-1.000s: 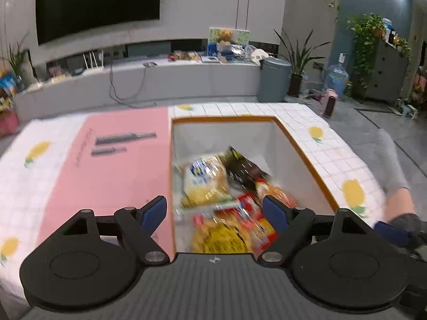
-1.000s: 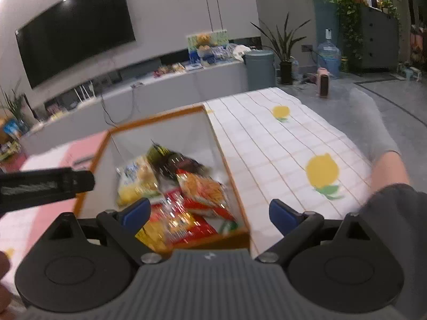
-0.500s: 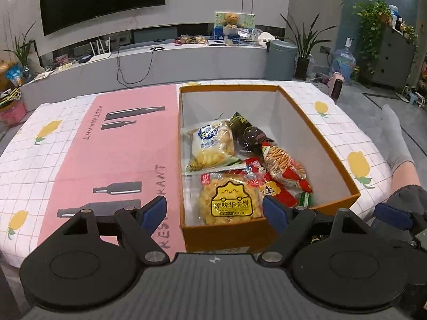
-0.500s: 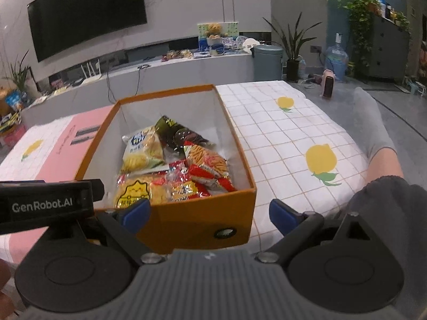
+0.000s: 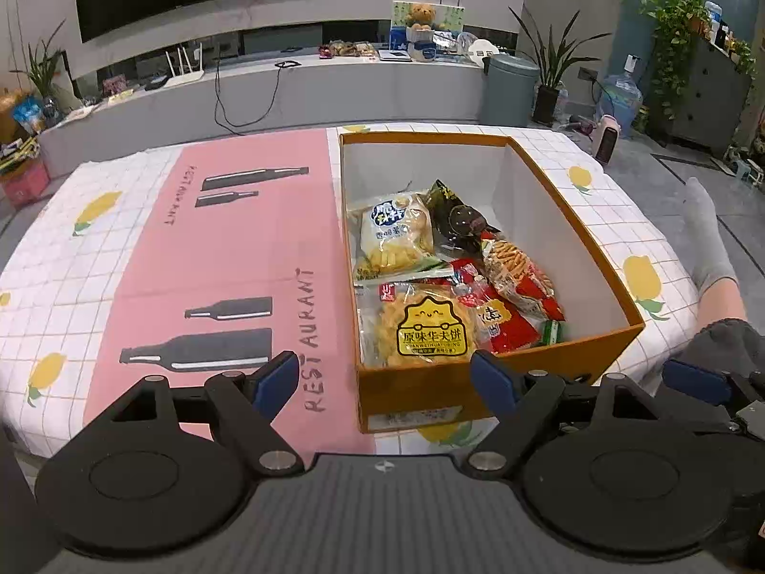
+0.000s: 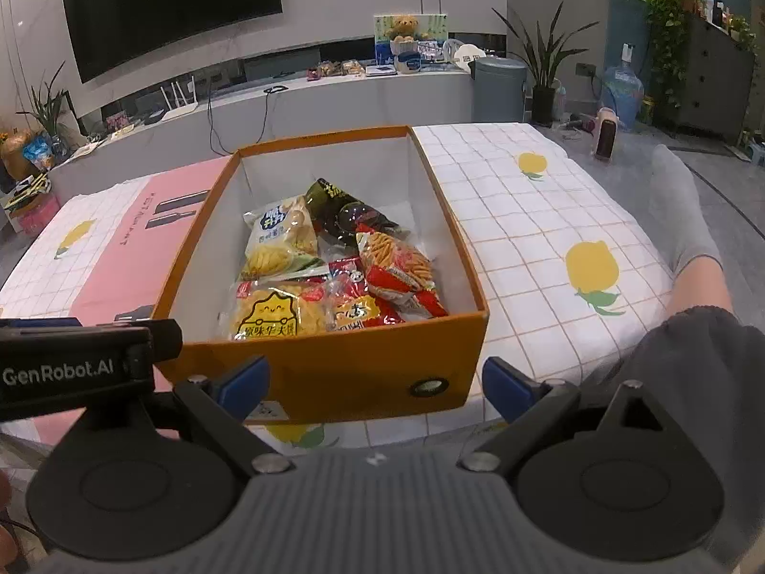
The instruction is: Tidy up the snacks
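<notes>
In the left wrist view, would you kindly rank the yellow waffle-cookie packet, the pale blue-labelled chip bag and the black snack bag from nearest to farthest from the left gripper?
1. Yellow waffle-cookie packet, at the near end of the orange box, just beyond the left gripper.
2. Pale blue-labelled chip bag, mid-box, on the left.
3. Black snack bag, a little deeper, to its right.

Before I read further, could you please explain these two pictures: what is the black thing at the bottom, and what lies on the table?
There is no robot. A person holds two hand tools, each with a camera looking along its fingers. One picture comes from the left gripper, the other from the right gripper. Both are open and hold nothing. On the lemon-print tablecloth stands an orange box of snacks, among them a yellow waffle biscuit packet and a chip bag. A pink restaurant mat lies left of it.
</notes>
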`<state>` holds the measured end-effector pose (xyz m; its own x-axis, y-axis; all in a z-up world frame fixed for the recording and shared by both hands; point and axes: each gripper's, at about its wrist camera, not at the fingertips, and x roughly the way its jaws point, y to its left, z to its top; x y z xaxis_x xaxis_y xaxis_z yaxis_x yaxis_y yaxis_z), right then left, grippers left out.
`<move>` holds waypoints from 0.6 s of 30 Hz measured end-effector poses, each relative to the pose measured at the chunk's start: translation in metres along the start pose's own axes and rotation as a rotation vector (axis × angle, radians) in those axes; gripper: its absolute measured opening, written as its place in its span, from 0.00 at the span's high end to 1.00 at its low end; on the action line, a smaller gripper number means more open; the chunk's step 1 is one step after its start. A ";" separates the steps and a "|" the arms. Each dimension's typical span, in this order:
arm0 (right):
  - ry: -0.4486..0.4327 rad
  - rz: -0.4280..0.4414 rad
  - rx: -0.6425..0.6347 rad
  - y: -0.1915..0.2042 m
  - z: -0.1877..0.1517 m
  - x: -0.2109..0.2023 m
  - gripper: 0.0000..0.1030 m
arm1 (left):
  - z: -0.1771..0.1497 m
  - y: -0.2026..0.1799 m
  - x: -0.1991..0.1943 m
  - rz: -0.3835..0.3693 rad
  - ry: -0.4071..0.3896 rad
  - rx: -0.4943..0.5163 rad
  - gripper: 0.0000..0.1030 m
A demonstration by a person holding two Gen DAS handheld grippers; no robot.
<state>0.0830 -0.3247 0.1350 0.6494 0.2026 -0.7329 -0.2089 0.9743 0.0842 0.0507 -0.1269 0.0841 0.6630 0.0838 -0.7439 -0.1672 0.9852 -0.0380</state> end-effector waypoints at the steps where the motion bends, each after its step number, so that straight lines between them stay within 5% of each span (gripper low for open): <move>1: 0.003 0.000 -0.003 0.000 0.000 -0.001 0.09 | 0.000 0.001 0.000 -0.004 0.005 -0.002 0.08; 18: 0.019 0.031 -0.038 0.007 -0.002 -0.002 0.09 | -0.006 -0.002 -0.005 0.032 -0.021 0.015 0.08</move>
<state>0.0794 -0.3186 0.1357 0.6283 0.2304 -0.7431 -0.2567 0.9630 0.0815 0.0435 -0.1297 0.0838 0.6730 0.1179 -0.7302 -0.1772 0.9842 -0.0044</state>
